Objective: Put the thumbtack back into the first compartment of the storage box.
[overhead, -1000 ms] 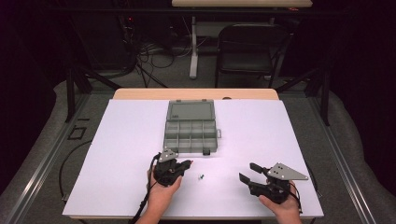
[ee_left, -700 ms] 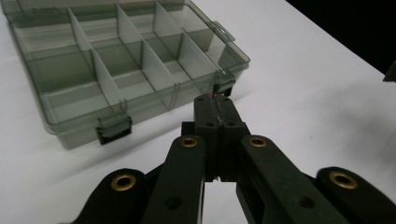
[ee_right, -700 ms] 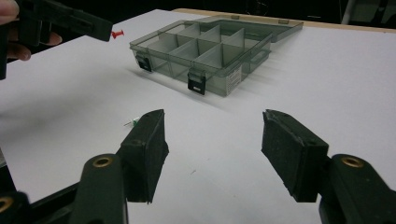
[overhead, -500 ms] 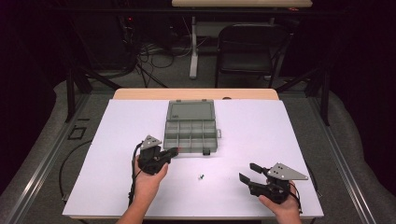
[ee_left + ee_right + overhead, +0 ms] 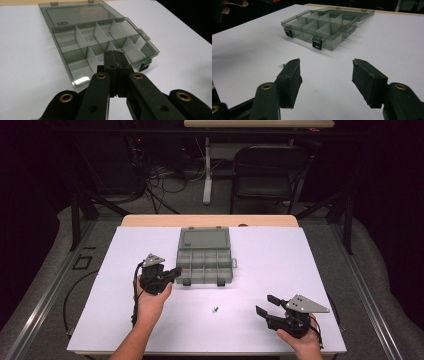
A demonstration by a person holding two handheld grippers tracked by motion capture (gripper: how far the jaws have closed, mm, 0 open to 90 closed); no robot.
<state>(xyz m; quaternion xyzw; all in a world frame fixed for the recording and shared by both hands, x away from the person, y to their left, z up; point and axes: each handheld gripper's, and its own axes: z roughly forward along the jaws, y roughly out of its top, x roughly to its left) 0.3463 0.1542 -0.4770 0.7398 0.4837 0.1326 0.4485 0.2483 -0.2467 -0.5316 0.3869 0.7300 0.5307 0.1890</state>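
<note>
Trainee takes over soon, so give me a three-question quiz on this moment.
1. True or false: the organizer box has its lid open.
2. Which gripper has its jaws apart: A) left gripper B) right gripper?
3. What lies on the white table between the hands?

Key: 1 true; 2 B; 3 a small green part, too small to identify. The left one's jaws are pressed together with something red at the tips.

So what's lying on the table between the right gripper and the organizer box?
A small green-tipped part on the white sheet, seen in the high view, between the right gripper and the organizer box.
</note>
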